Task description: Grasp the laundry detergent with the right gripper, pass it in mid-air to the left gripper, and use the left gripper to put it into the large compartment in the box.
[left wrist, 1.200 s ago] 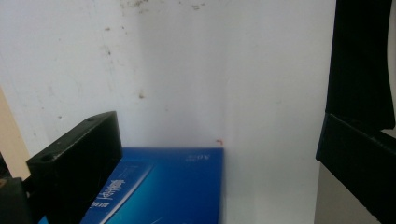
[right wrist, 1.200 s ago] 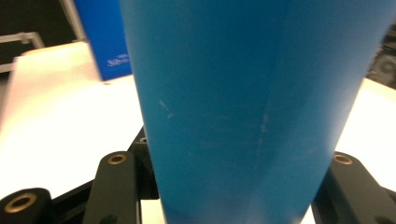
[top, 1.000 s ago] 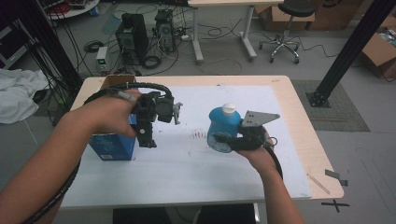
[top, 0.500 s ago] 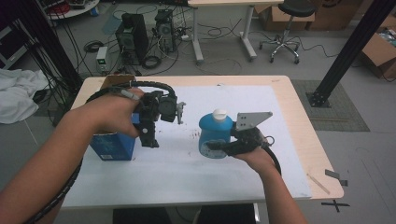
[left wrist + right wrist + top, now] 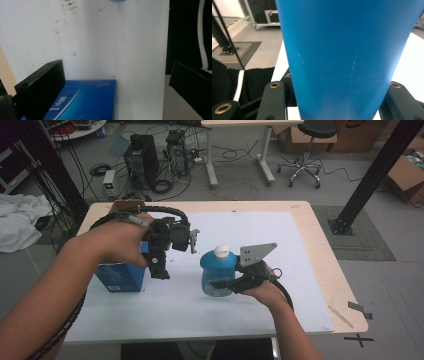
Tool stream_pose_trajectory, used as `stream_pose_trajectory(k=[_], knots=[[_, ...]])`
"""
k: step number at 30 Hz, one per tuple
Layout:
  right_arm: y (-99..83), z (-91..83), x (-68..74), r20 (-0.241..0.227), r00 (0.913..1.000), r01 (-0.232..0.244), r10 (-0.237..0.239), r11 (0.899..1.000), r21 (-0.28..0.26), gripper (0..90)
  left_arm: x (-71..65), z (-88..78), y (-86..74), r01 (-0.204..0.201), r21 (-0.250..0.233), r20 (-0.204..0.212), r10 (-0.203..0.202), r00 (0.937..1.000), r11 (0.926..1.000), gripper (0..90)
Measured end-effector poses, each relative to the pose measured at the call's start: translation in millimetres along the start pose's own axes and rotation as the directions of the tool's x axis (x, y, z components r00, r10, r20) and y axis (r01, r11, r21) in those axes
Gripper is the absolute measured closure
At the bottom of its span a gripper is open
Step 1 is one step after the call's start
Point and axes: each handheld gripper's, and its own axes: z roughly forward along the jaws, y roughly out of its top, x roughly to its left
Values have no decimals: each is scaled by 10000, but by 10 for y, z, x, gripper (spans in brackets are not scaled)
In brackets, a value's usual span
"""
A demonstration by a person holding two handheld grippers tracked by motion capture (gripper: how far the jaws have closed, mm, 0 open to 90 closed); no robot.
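Right of the blue box (image 5: 119,276), on the white table sheet (image 5: 280,250), right gripper (image 5: 222,284) is clamped on a blue bottle with a white cap (image 5: 218,270), low on its body, bottle upright. Can't tell from the high view whether the base rests on the sheet or is just off it. Left gripper (image 5: 159,270) hangs over the box's right end, pointing down, jaws spread with nothing between them; the left gripper view has the box (image 5: 85,100) below the jaws, not gripped.

Step, as I read it: bottle is being carried across the sheet toward the box. Next move likely calls for setting it down beside the box, kept upright, clear of the left gripper.

Hard to read: print on the box is too blurred; the bottle's label is partly covered by the right gripper; the right gripper view crops the bottle (image 5: 347,57) top and bottom.
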Motion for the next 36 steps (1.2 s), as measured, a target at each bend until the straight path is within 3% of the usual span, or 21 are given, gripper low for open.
stream_pose_trajectory(k=[9,24,36], knots=[[0,246,3,-537,9983,216,-224,9996,-157,455,-49,-5,42,-41,35,271,40,9996,10000,3],[-10,690,37,-729,9971,217,-238,9993,-298,455,-108,153,66,98,-16,743,-97,9972,10000,1],[17,881,28,-711,9973,183,-208,9992,-357,455,-131,226,79,175,-113,879,-164,9960,9998,1]])
